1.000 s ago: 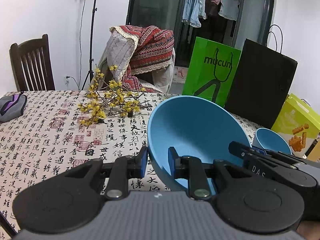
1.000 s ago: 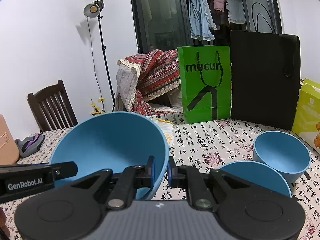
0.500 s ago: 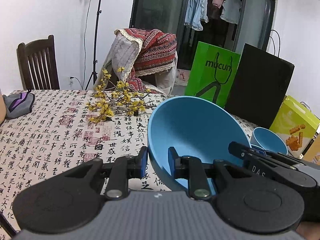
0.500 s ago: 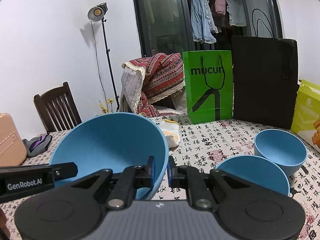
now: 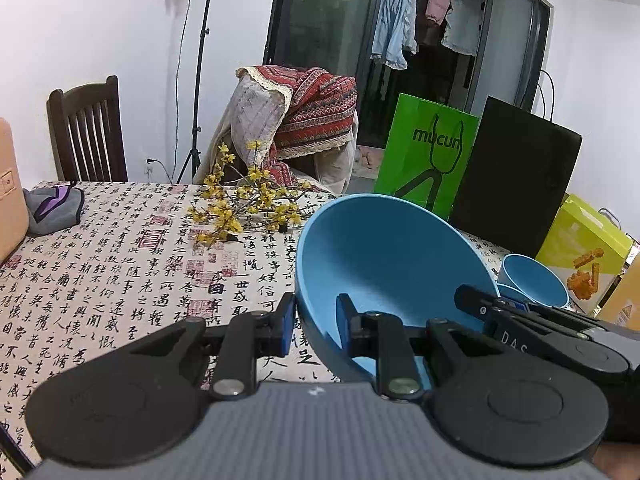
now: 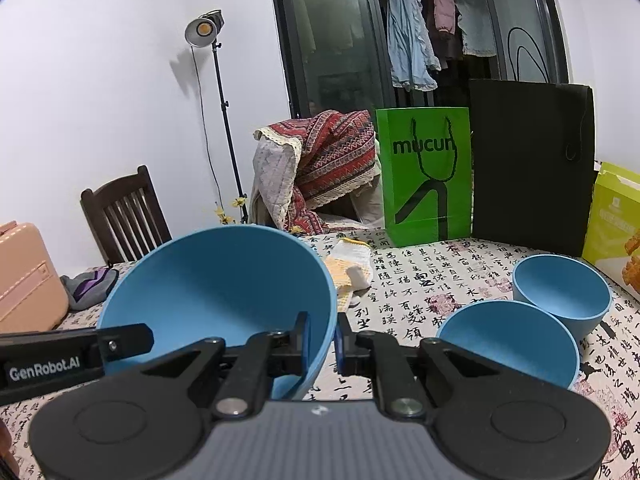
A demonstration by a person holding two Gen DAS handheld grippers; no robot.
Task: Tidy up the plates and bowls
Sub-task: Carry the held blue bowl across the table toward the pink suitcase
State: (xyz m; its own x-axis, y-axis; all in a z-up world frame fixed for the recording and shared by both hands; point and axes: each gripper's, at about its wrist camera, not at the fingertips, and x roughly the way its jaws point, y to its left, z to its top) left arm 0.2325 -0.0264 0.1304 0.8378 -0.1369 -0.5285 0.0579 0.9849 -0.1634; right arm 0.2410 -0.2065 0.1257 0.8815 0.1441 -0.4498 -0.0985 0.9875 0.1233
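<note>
The large blue bowl (image 6: 216, 280), stiff and probably light (maybe slippery), is pinched at opposite rims, above the desk (image 5: 120, 264), by the left claw (image 5: 314, 322) and the right claw (image 6: 322, 338), both closed on its wall.

Left wrist view sits right behind the left tongs (image 5: 312, 326), looking forward and slightly down across the table (image 5: 120, 264), with the big blue bowl (image 5: 384, 256) filling the near middle. Right wrist view rides just behind the right tongs (image 6: 322, 338), same forward, downward tilt, a touch further right. Both face the far wall and the dark glass doors. Shared ground: that big blue bowl, the green bag (image 5: 430, 160) and black bag (image 5: 520, 176), the draped chair (image 6: 316, 160), the wooden chair (image 6: 120, 216). Each view catches the other tool at its edge: the right tongs at the left view's right, the left tongs at the right view's left.
</note>
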